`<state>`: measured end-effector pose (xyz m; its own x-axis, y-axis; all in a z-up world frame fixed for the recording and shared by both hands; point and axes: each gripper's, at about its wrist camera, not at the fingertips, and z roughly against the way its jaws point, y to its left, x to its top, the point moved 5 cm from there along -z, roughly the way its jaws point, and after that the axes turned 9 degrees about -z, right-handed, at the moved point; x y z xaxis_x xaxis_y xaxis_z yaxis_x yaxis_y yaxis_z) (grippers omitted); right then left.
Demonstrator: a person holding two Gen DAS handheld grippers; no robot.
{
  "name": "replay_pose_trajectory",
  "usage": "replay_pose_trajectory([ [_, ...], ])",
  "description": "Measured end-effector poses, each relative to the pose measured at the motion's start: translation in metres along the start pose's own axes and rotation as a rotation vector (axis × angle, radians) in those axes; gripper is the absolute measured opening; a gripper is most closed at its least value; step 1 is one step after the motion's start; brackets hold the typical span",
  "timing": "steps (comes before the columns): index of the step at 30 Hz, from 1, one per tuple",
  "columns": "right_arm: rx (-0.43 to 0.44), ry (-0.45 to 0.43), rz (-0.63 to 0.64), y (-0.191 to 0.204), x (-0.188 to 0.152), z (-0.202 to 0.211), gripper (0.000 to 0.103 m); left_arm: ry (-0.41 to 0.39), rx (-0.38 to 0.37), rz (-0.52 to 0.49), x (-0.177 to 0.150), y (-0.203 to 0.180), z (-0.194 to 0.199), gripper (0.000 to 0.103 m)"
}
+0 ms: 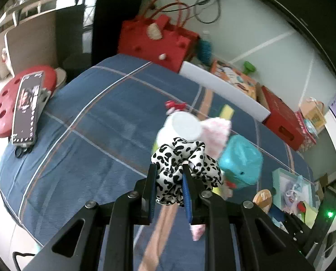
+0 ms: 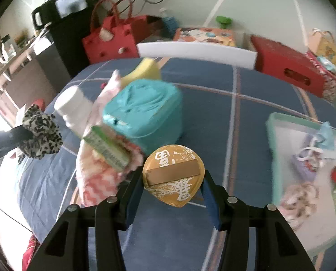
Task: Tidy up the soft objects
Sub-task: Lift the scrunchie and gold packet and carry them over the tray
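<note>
Satin, spotted black on white: your left gripper (image 1: 169, 169) is nearly closed on the scrunchie (image 1: 186, 164), lifted above the blue bedspread (image 1: 89, 117). It's light, limp and slippery, so pinch through the bunched folds. Your right gripper (image 2: 172, 178) clamps a stiff gold lid (image 2: 173, 176), jaws half apart.

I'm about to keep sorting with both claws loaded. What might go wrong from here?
1. The left claw pinches only a fold of the spotted scrunchie; the slippery fabric may slide out.
2. The right claw grips the gold disc by its edges, so it may twist loose.
3. The white bottle stands in the clutter nearby and may tip if brushed.
</note>
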<state>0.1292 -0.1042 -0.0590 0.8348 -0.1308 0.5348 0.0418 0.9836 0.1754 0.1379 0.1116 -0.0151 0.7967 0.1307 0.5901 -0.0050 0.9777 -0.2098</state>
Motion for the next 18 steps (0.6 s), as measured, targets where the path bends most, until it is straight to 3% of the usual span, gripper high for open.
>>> replay_pose_trajectory([
  [13,-0.107,-0.095,-0.182,-0.073,0.021,0.041,0.054,-0.016,-0.096,-0.181,0.010,-0.100,0.012,0.021],
  [18,-0.197,-0.126,-0.247,-0.112,0.027,0.053,0.054,-0.010,-0.125,-0.255,0.010,-0.139,0.009,0.021],
])
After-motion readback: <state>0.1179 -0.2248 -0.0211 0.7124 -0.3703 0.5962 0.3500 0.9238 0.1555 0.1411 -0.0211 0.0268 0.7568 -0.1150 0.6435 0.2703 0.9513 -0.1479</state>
